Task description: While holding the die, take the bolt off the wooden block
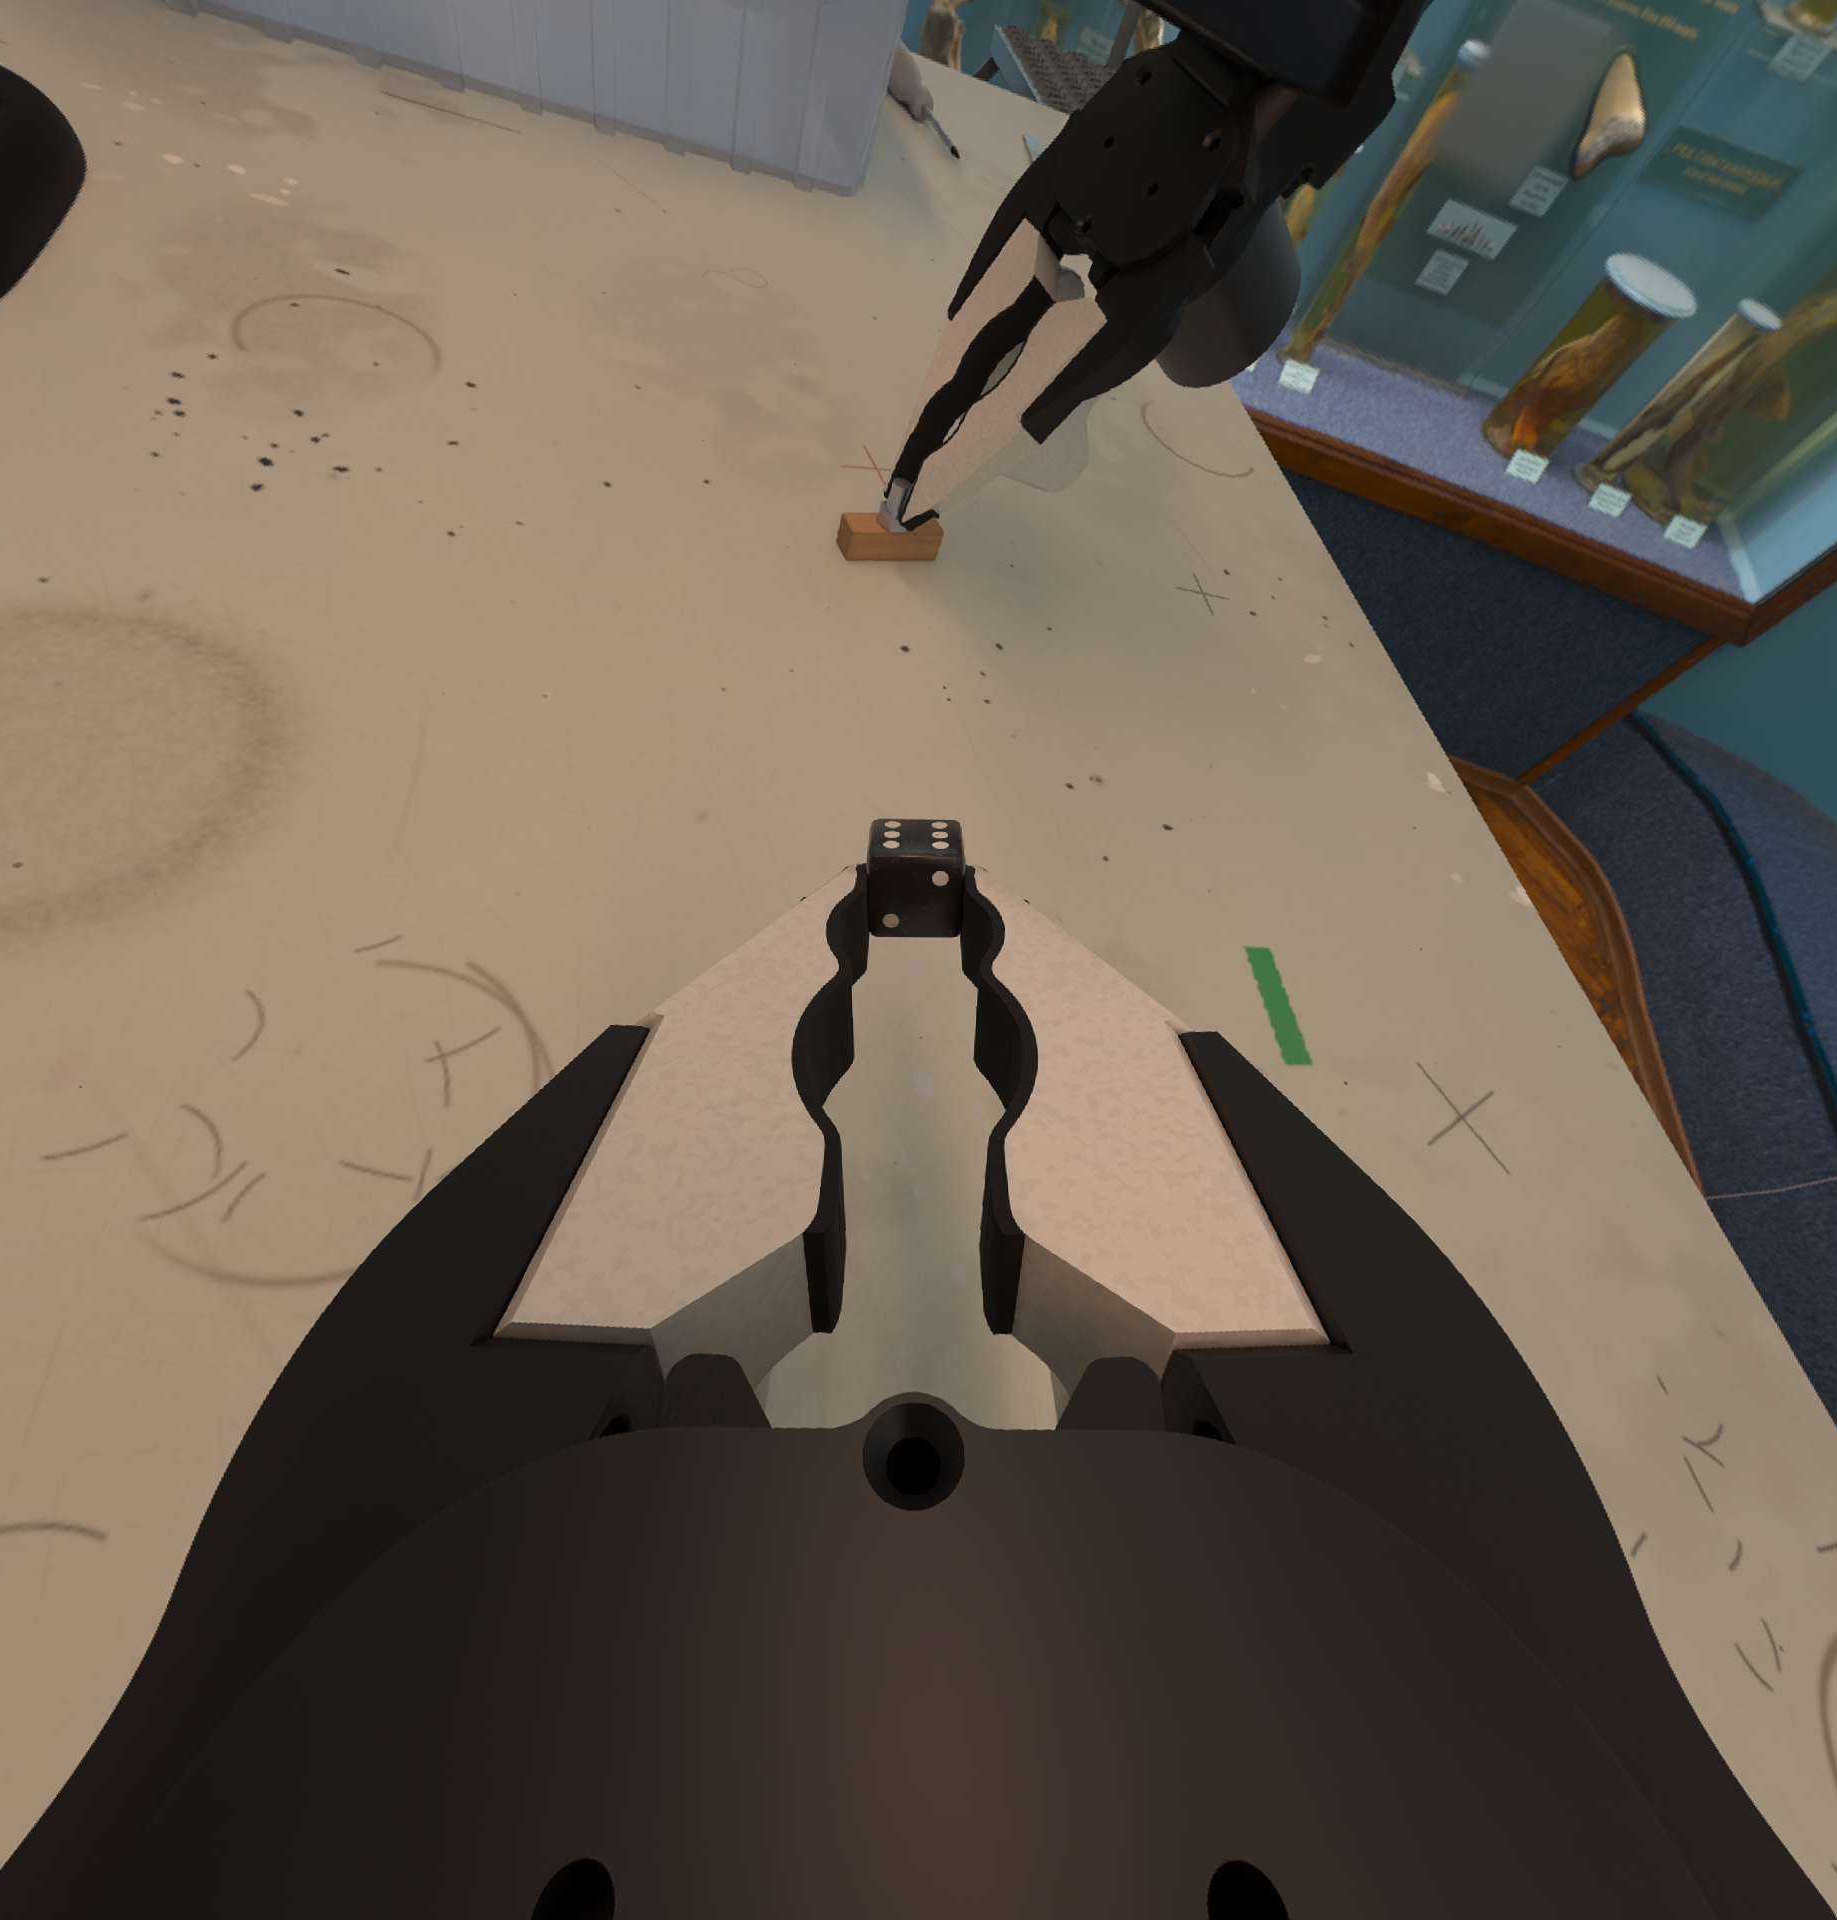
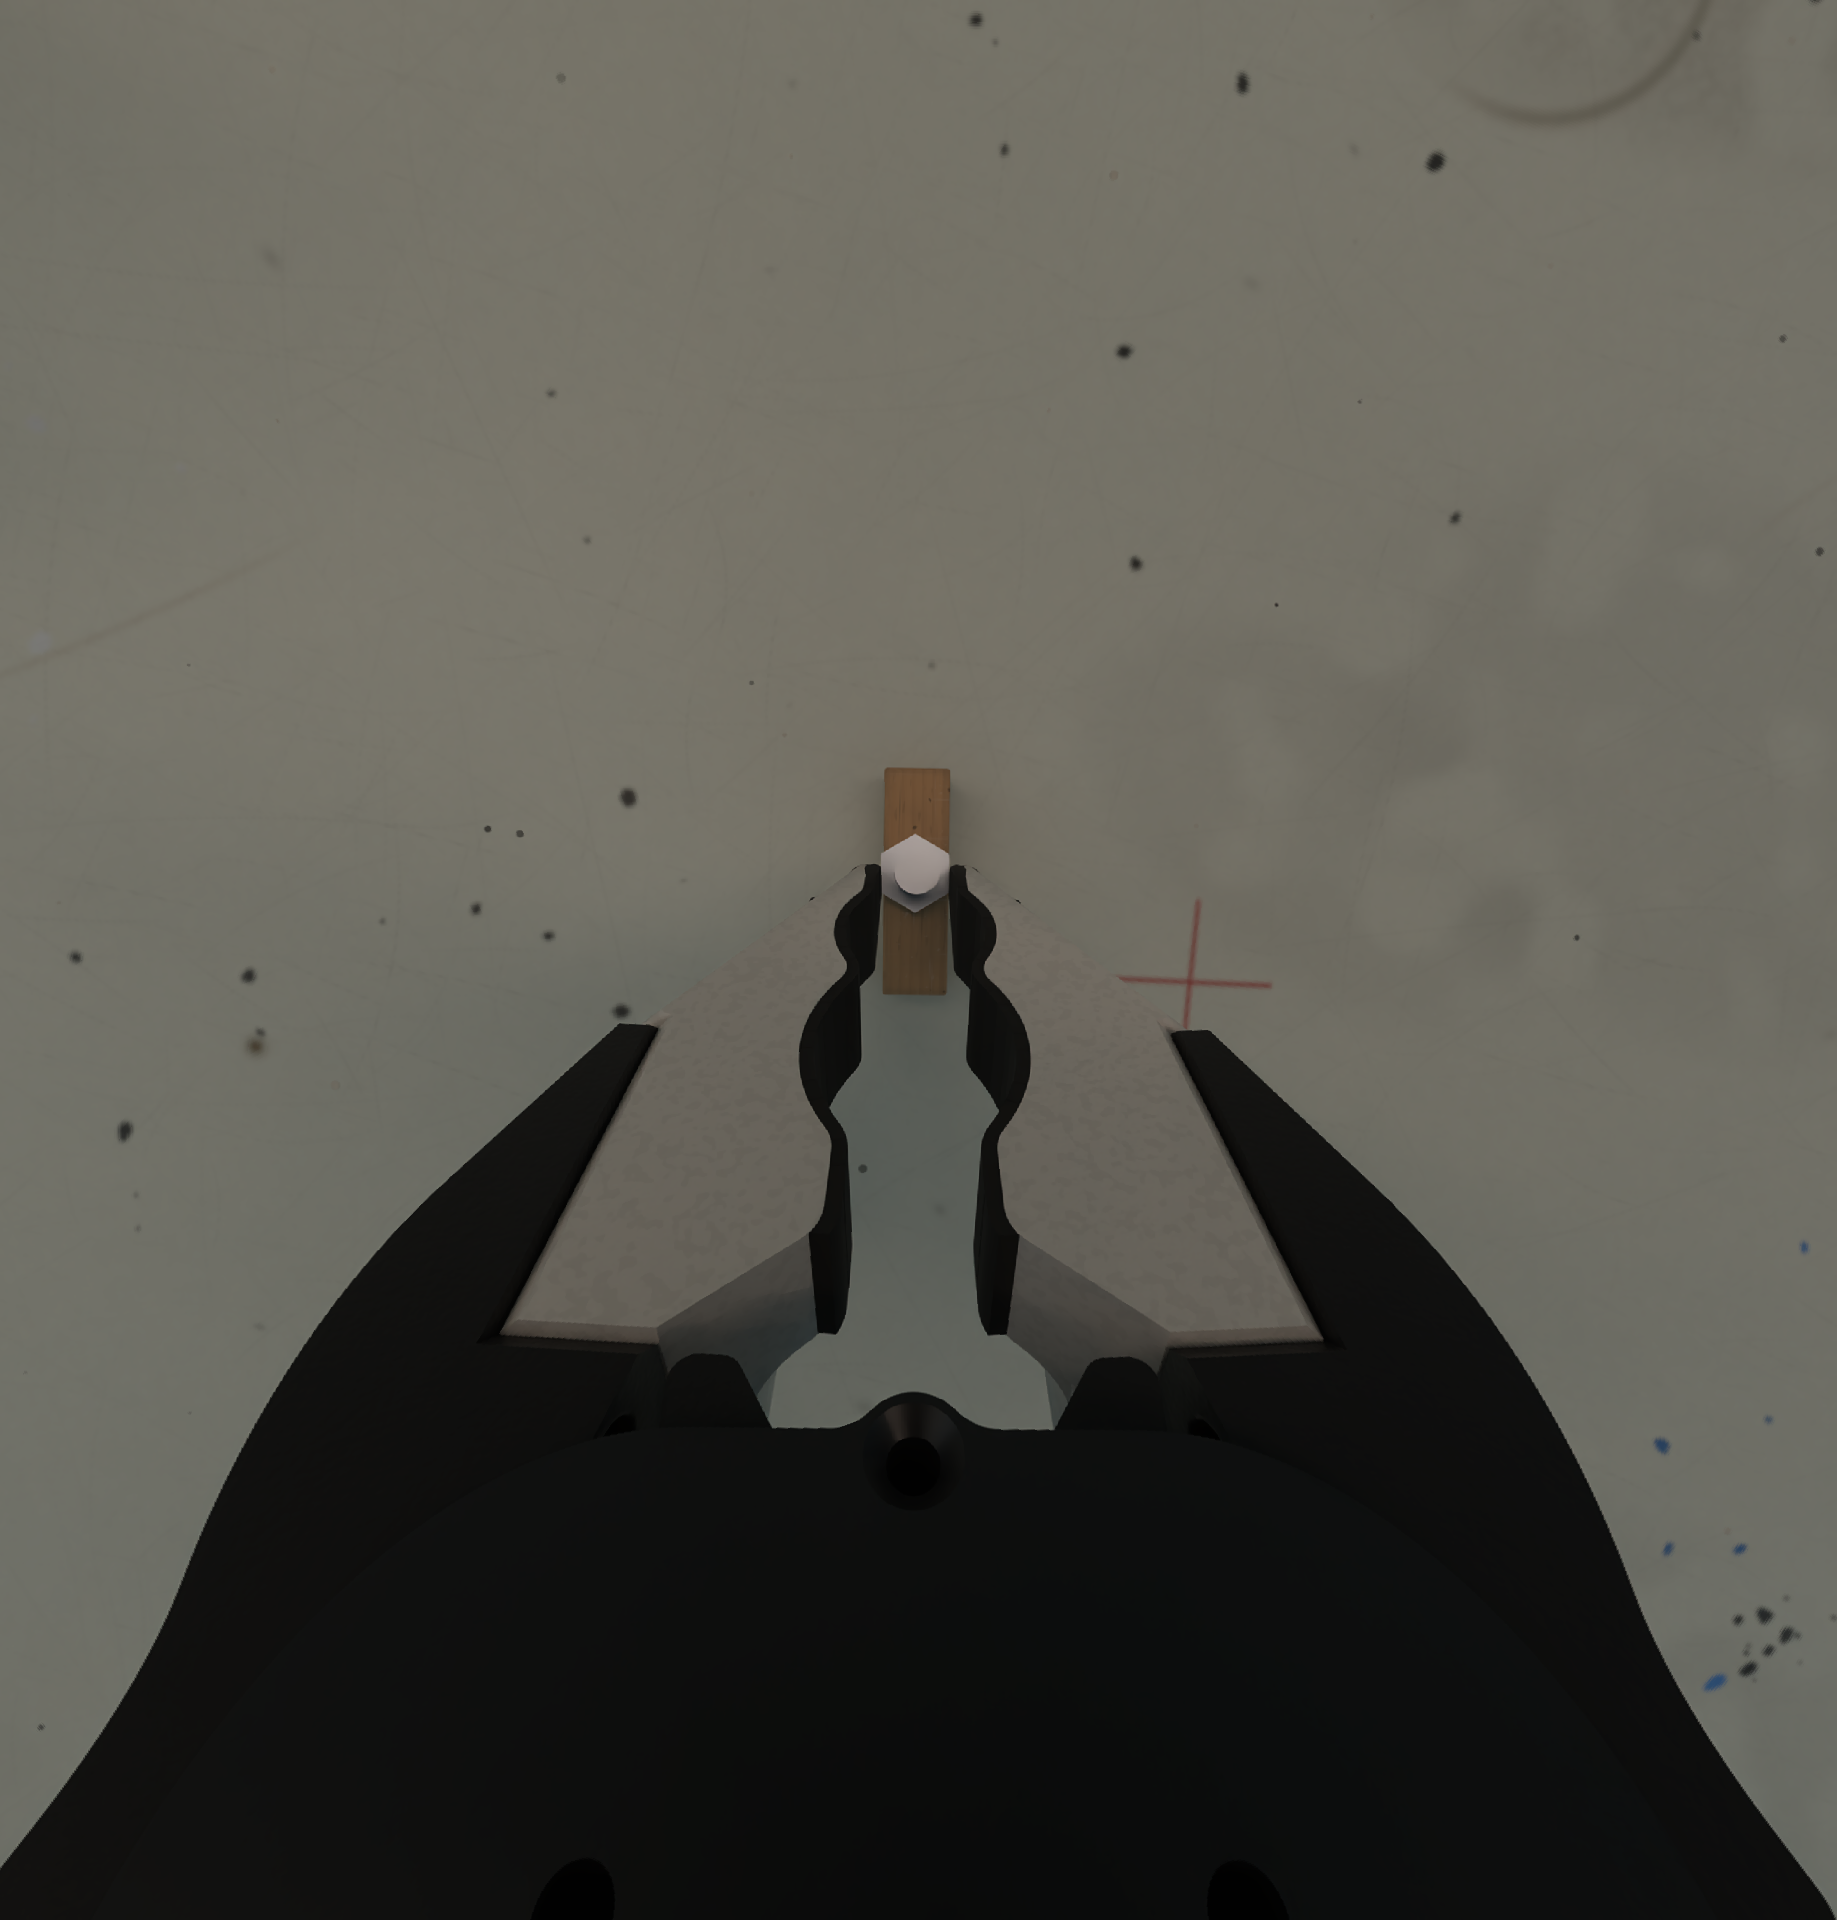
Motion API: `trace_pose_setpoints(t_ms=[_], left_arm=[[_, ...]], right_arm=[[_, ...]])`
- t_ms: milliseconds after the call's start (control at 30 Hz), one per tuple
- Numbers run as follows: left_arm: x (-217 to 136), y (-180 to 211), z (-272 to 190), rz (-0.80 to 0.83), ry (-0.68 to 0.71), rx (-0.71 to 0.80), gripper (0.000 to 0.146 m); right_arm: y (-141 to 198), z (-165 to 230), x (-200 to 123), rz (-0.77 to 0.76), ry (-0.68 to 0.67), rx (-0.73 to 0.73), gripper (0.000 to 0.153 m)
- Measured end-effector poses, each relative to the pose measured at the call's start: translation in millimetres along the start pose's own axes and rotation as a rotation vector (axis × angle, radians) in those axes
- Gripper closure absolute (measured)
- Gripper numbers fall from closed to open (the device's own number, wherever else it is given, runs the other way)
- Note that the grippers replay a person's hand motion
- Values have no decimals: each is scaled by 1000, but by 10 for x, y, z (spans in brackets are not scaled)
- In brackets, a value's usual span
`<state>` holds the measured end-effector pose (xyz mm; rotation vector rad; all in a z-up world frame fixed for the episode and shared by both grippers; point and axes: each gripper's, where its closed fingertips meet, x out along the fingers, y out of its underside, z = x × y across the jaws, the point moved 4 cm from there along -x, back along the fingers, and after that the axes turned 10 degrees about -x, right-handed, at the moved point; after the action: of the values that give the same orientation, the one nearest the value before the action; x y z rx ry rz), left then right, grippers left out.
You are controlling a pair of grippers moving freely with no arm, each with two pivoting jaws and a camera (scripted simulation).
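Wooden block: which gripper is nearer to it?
Right. The right gripper is directly over the wooden block, fingers around the bolt. The left gripper is well back, holding the die.

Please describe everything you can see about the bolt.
The bolt is pale grey-white, looks like metal, and has a hexagonal head. It stands upright on the wooden block, near its middle. The right gripper comes from above, its fingers pressed against opposite sides of the head. Its shank is hidden.

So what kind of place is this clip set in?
Probably a museum workroom: a stained, pencil-marked worktable stands beside glass display cases holding specimen jars, with blue carpet below.
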<state>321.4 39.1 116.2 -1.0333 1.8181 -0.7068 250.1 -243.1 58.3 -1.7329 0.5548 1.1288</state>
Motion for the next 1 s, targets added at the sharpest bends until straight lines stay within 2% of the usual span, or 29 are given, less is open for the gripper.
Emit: trace_pose_setpoints(t_ms=[1000], left_arm=[[24,22,-10,20,9,-4,130]], right_arm=[[23,-18,-8,6,-4,26,140]])
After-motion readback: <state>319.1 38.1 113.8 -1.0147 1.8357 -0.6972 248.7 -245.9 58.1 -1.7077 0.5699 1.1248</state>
